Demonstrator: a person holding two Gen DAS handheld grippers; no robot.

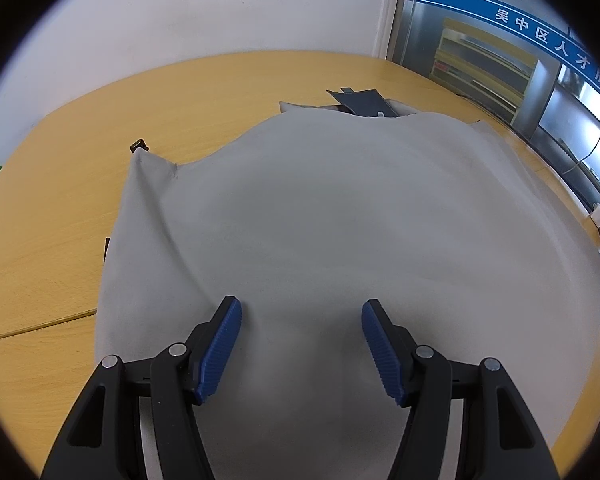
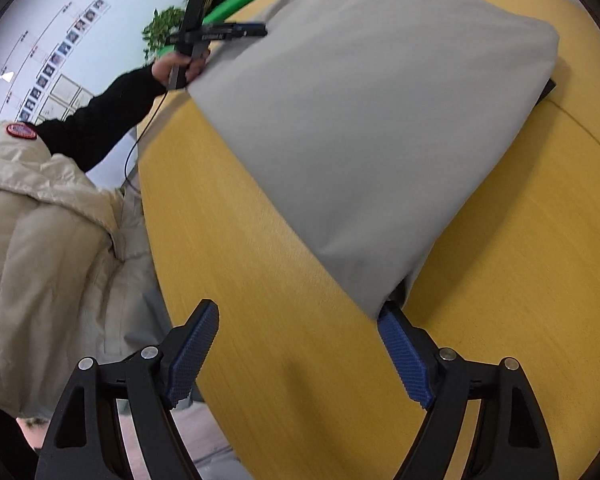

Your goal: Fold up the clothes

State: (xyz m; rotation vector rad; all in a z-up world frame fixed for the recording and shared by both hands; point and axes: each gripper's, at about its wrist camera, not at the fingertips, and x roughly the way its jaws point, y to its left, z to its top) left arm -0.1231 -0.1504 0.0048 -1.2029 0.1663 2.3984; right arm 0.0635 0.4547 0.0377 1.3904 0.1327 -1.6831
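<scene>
A light grey garment (image 1: 340, 216) lies spread on the round wooden table (image 1: 60, 200), with a dark lining showing at its far edge (image 1: 360, 102). My left gripper (image 1: 302, 312) is open and empty just above the garment's near part. In the right wrist view the same grey garment (image 2: 372, 120) lies folded over on the table (image 2: 300, 340). My right gripper (image 2: 298, 316) is open above bare wood, its right fingertip (image 2: 392, 324) touching the garment's near corner. The left gripper (image 2: 236, 32) shows at the garment's far edge, held in a hand.
A white wall (image 1: 220, 8) stands behind the table, with a glass partition (image 1: 500, 60) at the right. The person's beige jacket (image 2: 52, 240) is at the table's edge. Green plants (image 2: 168, 24) stand beyond. A small dark clip (image 1: 139, 145) lies on the wood.
</scene>
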